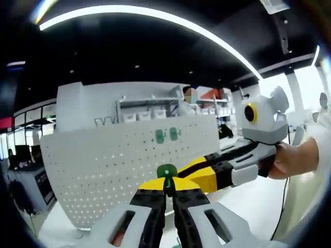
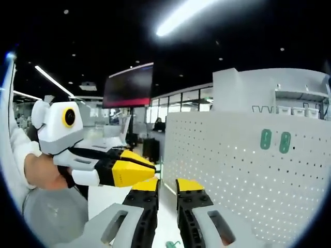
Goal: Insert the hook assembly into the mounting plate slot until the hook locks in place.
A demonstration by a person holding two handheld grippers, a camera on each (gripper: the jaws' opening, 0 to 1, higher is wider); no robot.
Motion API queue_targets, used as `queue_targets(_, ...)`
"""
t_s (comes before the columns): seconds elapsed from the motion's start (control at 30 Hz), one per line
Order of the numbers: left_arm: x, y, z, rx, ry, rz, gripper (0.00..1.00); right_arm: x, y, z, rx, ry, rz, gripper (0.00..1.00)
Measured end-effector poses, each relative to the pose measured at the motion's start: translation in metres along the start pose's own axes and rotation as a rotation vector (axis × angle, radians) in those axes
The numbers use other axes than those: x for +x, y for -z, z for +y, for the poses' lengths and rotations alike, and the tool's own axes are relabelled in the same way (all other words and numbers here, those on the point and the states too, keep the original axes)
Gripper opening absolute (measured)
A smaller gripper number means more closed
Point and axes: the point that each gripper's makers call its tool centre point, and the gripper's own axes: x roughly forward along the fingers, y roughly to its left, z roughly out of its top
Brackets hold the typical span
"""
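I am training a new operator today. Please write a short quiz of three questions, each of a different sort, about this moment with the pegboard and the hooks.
1. True or false: the left gripper is shut on a green hook.
2. How many green hooks already sit on the white pegboard? A) none B) two C) four
3. Fill in: in the right gripper view, the right gripper has its jaws apart and holds ____.

Key: 1 true; 2 B; 3 nothing
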Motion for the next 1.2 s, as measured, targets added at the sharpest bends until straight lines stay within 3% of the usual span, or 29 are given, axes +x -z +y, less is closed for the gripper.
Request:
queue_targets(0.63, 0.031, -0.006, 0.016, 0.003, -0.043, -0.003, 0.03, -0.034, -0.009, -0.031, 0.009, 0.061, -0.029, 0.37)
queue_targets(0.9, 0.051, -0.018, 0.034, -0.053, -0.085, -0.037, 0.03, -0.050, -0.016, -0.042, 0.005, 0.101, -0.027, 0.41)
queue_targets(1.2, 0.074, -0.033, 0.044, -0.039, -0.129, -0.080, 0.03, -0.056, -0.021, -0.049, 0.019, 0.125, -0.041, 0.42)
